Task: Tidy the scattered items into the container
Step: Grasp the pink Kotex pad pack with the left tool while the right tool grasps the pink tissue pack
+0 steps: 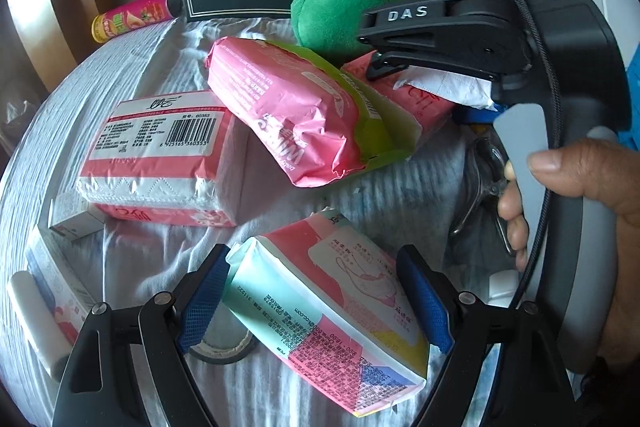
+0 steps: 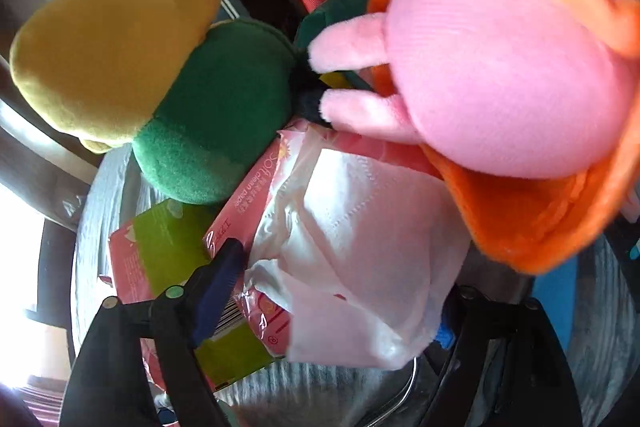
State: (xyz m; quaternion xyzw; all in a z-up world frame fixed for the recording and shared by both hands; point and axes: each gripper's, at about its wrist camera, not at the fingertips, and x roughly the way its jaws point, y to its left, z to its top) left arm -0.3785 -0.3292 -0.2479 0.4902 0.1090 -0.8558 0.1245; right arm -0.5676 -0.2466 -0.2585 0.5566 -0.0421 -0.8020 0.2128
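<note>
Rumpled white cloth (image 1: 400, 195), tissue pack (image 1: 320, 315) between spread, unclenched left hand-held gripper (image 1: 316, 307) pads.

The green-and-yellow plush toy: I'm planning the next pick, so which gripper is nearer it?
Right. The right gripper straddles an open tissue pack right beside the plush toy; the left gripper brackets a pastel pack well short of it.

Each hand-held gripper (image 1: 316, 301) has black arms with silver screws and blue cross-hatched pads (image 1: 204, 301). The right hand-held gripper (image 1: 374, 75) bears white "DAS" lettering (image 1: 407, 14), a grey handle (image 1: 524, 163) and a green light.
</note>
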